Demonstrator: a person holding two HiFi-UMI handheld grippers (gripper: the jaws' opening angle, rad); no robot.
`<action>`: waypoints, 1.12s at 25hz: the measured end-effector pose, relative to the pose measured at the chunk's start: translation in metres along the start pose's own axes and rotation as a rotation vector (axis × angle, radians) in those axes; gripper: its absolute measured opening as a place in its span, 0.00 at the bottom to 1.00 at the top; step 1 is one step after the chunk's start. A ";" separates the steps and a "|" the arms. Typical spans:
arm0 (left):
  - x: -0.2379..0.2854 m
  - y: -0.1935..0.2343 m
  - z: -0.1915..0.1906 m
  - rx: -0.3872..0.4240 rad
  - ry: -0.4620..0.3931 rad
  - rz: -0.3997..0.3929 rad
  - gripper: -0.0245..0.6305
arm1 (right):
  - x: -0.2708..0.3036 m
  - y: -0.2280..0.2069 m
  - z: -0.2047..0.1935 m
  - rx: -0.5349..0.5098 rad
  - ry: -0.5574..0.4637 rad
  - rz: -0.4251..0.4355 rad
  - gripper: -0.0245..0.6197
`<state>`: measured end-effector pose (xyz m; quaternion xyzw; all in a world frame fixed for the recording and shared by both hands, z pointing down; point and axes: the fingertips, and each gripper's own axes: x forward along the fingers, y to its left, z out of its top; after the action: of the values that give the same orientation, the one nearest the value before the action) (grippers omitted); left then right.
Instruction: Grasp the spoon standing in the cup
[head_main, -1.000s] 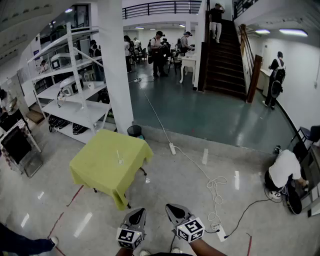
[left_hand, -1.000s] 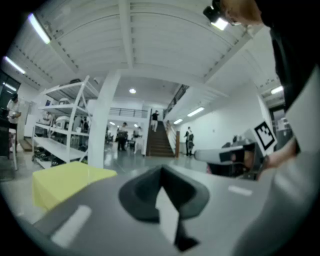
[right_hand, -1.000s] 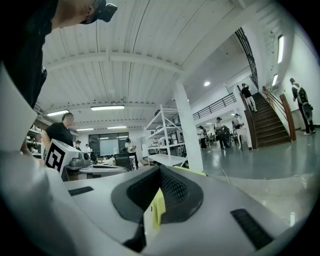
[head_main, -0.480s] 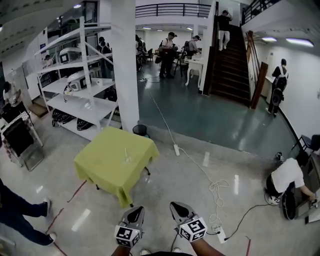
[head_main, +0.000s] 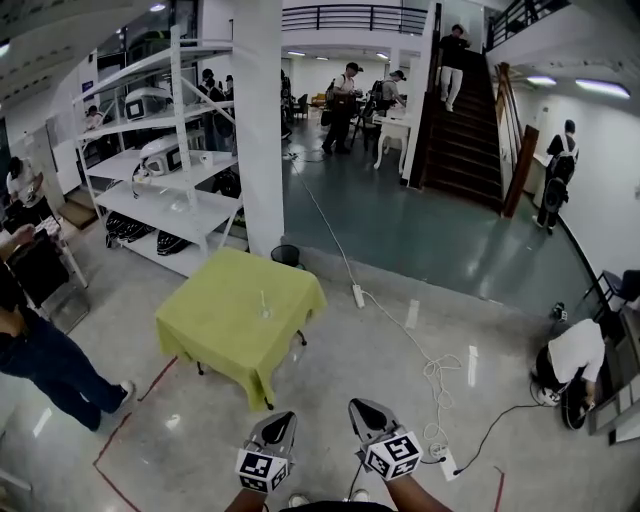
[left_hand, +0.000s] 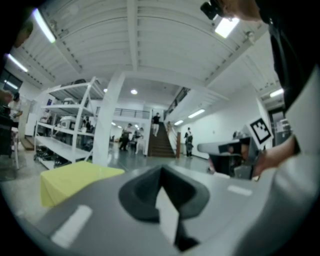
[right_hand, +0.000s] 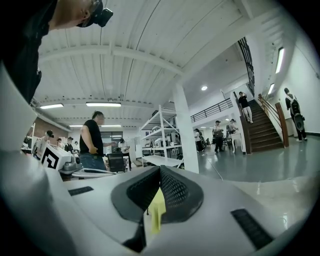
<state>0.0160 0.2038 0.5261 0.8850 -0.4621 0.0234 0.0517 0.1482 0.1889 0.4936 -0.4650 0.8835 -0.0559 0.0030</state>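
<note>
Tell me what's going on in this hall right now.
A person holds the left gripper and the right gripper low in front of them, both with fingers shut on nothing. Ahead, some way off across the floor, stands a table under a yellow-green cloth. On it is a clear cup with the spoon standing in it. Neither gripper has reached the cup, so the grasp has not yet begun.

So the person in dark jeans (head_main: 40, 355) has wandered fully into view, now standing left of the yellow table (head_main: 215, 330). The left gripper (head_main: 284, 416) and right gripper (head_main: 358, 405) have crept a bit nearer that table too.
</note>
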 end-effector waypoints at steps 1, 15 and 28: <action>-0.004 0.002 -0.002 -0.002 0.004 -0.002 0.05 | 0.000 0.004 0.001 -0.002 -0.003 -0.009 0.05; -0.002 0.041 0.001 0.015 -0.013 0.061 0.05 | 0.021 0.014 -0.004 -0.018 0.016 -0.003 0.05; 0.068 0.044 0.016 0.038 -0.007 0.114 0.05 | 0.065 -0.038 0.002 -0.044 0.021 0.084 0.05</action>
<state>0.0187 0.1210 0.5189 0.8582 -0.5114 0.0320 0.0318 0.1420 0.1138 0.4982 -0.4270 0.9032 -0.0411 -0.0141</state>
